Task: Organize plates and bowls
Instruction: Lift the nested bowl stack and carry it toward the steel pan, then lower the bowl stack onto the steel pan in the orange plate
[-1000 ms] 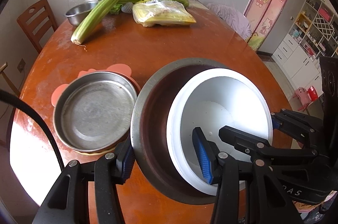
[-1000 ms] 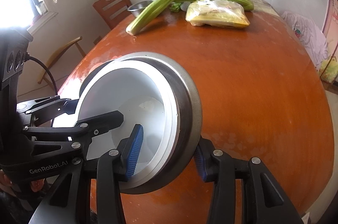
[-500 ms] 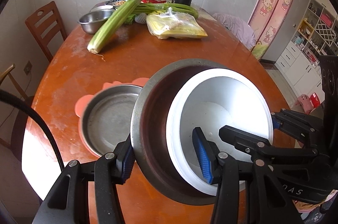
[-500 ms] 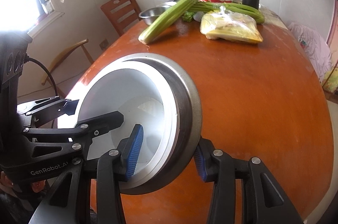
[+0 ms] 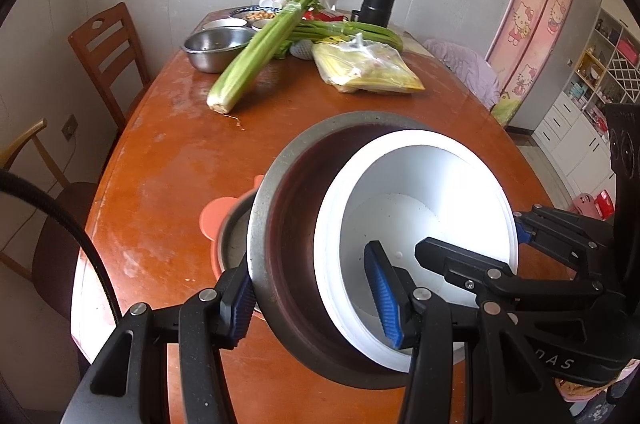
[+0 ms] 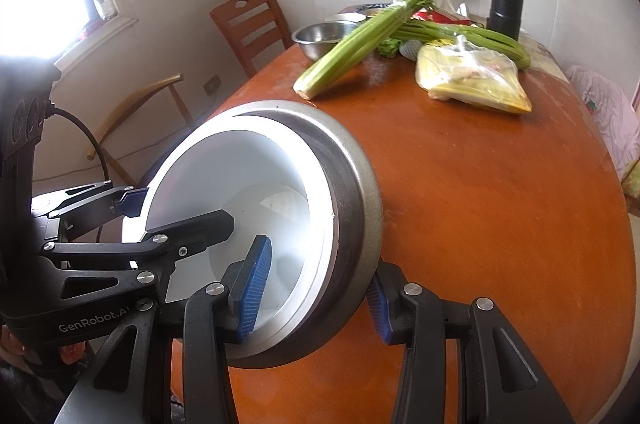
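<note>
Together, a round grey metal pan (image 5: 288, 264) with a white bowl (image 5: 432, 208) nested inside hangs above the orange-brown wooden counter (image 6: 480, 184), the left gripper (image 5: 312, 300) and right gripper (image 6: 316, 296) each clamped on opposite rims. Beneath sits a steel plate (image 5: 234, 240) on a pink mat (image 5: 212, 220).

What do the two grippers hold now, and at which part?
Both hold the metal bowl with the white bowl nested inside. The left gripper and the right gripper each clamp the nested rims, on opposite sides.
</note>
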`<state>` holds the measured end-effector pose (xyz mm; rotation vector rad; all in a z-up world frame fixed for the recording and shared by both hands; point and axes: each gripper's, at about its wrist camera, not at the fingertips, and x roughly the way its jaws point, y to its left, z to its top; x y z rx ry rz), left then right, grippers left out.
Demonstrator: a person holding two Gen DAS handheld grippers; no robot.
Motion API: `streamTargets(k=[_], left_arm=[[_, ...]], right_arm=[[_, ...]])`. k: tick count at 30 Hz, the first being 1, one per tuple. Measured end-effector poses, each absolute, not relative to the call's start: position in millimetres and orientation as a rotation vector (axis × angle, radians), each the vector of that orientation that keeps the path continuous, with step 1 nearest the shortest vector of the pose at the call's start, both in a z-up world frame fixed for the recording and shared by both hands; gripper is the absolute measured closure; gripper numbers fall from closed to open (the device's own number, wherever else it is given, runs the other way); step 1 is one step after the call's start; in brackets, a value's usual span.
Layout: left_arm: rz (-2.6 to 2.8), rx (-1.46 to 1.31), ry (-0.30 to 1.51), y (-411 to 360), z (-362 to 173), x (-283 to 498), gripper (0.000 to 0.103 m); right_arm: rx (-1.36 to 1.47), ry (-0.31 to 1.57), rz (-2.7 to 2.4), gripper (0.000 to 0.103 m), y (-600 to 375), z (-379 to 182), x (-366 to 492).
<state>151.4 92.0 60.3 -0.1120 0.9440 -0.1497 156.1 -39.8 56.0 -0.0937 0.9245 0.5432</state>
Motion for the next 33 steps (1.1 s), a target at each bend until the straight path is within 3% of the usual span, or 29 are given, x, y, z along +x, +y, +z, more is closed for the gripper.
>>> streamTargets(k=[33], left_arm=[[-0.114,-0.154,1.035,127.9,13.6,194.1,0.053]], right_arm=[[-0.13,1.031,0.547,0.056,-1.4,17.1,203.2]])
